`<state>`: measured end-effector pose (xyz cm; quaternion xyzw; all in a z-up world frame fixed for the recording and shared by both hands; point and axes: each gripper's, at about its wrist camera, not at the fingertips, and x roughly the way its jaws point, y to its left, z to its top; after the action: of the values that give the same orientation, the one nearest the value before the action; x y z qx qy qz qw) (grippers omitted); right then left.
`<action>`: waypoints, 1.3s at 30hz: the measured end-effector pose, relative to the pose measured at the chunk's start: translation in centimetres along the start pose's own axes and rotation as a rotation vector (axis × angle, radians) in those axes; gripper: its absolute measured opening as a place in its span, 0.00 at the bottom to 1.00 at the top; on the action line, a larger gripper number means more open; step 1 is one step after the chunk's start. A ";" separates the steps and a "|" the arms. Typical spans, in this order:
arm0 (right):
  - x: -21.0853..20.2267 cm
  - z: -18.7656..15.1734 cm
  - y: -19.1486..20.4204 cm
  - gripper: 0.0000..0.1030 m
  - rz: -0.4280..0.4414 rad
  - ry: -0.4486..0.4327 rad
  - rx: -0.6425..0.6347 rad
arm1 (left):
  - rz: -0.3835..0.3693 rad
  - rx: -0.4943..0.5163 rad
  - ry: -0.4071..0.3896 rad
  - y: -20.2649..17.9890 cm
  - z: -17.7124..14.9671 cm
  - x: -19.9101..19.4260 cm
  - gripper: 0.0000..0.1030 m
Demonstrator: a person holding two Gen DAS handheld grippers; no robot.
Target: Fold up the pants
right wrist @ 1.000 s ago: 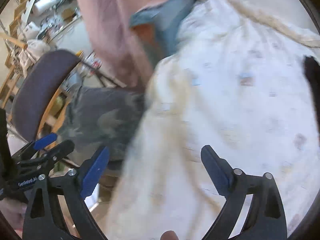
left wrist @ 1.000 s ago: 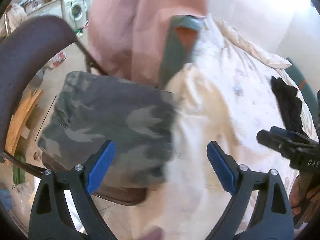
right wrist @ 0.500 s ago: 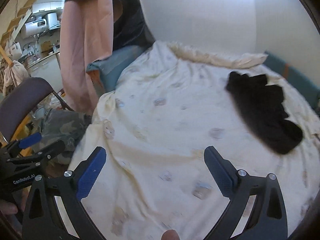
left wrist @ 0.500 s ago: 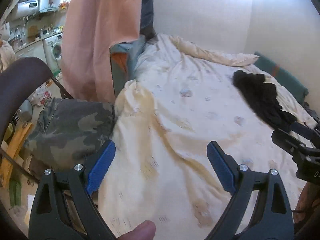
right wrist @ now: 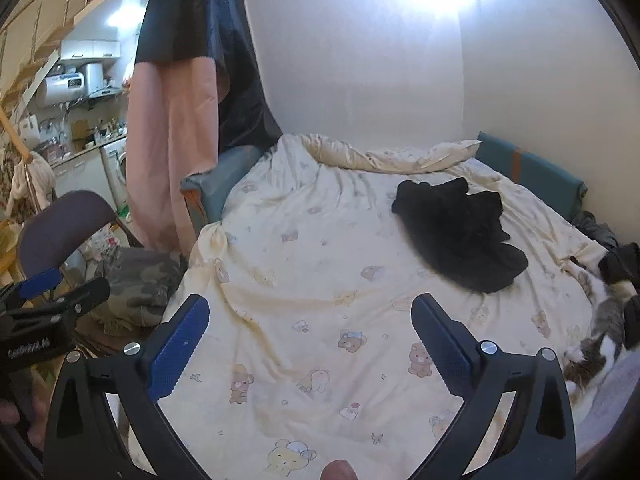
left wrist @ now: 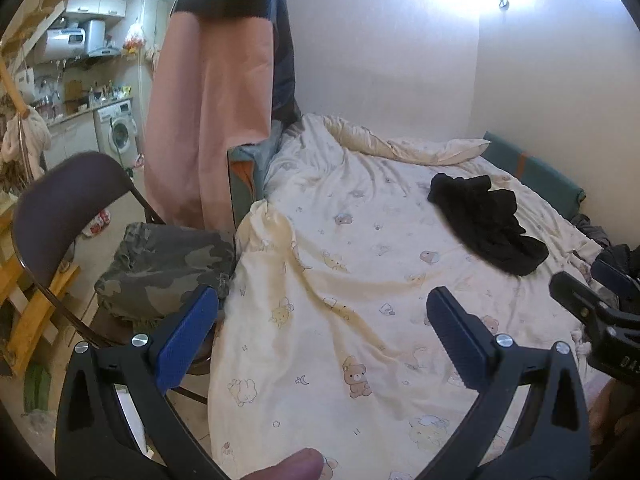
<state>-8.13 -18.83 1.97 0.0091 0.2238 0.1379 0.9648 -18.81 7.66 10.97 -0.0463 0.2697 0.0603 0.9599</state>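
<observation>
Jaws of both grippers opening, empty, above the bedsheet point(left wrist: 360, 280).

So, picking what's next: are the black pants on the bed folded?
No: the black pants lie crumpled in an uneven heap on the bedsheet.

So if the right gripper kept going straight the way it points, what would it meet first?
Probably the bare cream duvet. The right gripper, jaws opening and empty, aims down at it; the black pants lie farther back and to the right. Depth is unclear.
</observation>
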 end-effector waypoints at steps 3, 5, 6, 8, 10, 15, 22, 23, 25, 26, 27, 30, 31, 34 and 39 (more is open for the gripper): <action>-0.4 -0.2 0.2 1.00 -0.018 0.009 0.005 | -0.003 0.003 0.013 -0.6 -0.5 -0.5 1.00; -0.7 -0.3 0.2 1.00 -0.017 0.007 0.010 | 0.007 0.002 0.013 -0.9 -0.7 -0.8 1.00; -0.9 -0.3 0.2 1.00 -0.022 0.008 0.011 | 0.009 -0.004 0.015 -0.9 -0.8 -0.8 1.00; -1.1 -0.3 0.2 1.00 -0.029 0.003 0.008 | 0.014 -0.003 0.015 -1.1 -1.0 -0.8 1.00; -1.0 -0.3 0.1 1.00 -0.036 0.009 0.004 | 0.007 -0.005 0.018 -1.4 -1.2 -0.8 1.00; -0.9 -0.3 -0.3 1.00 -0.046 0.015 0.024 | -0.006 -0.018 0.034 -1.9 -1.4 -0.6 1.00; -0.5 -0.7 -0.9 1.00 -0.063 0.025 0.033 | -0.024 -0.029 0.046 -2.3 -0.9 -0.1 1.00; -0.5 -0.7 -1.0 1.00 -0.065 0.025 0.037 | -0.026 -0.025 0.046 -2.4 -0.9 -0.1 1.00; -0.4 -0.8 -1.2 1.00 -0.069 0.027 0.042 | -0.027 -0.016 0.049 -2.8 -0.9 0.0 1.00; -0.4 -0.8 -1.2 1.00 -0.069 0.028 0.043 | -0.031 -0.012 0.052 -2.9 -0.9 0.1 1.00; -0.4 -0.9 -1.2 1.00 -0.070 0.028 0.042 | -0.034 -0.009 0.054 -3.0 -0.9 0.2 1.00; -0.4 -0.8 -1.3 1.00 -0.073 0.029 0.034 | -0.041 -0.010 0.055 -3.3 -0.8 0.3 1.00; -0.4 -0.8 -1.3 1.00 -0.075 0.028 0.033 | -0.041 -0.012 0.055 -3.3 -0.8 0.3 1.00; -0.5 -0.7 -1.4 1.00 -0.078 0.025 0.031 | -0.047 -0.015 0.054 -3.4 -0.7 0.4 1.00; -0.6 -0.6 -1.5 1.00 -0.079 0.022 0.030 | -0.050 -0.017 0.054 -3.3 -0.6 0.4 1.00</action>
<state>-8.54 -20.46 1.58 0.0131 0.2366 0.0962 0.9667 -18.34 4.31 10.47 -0.0626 0.2940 0.0374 0.9530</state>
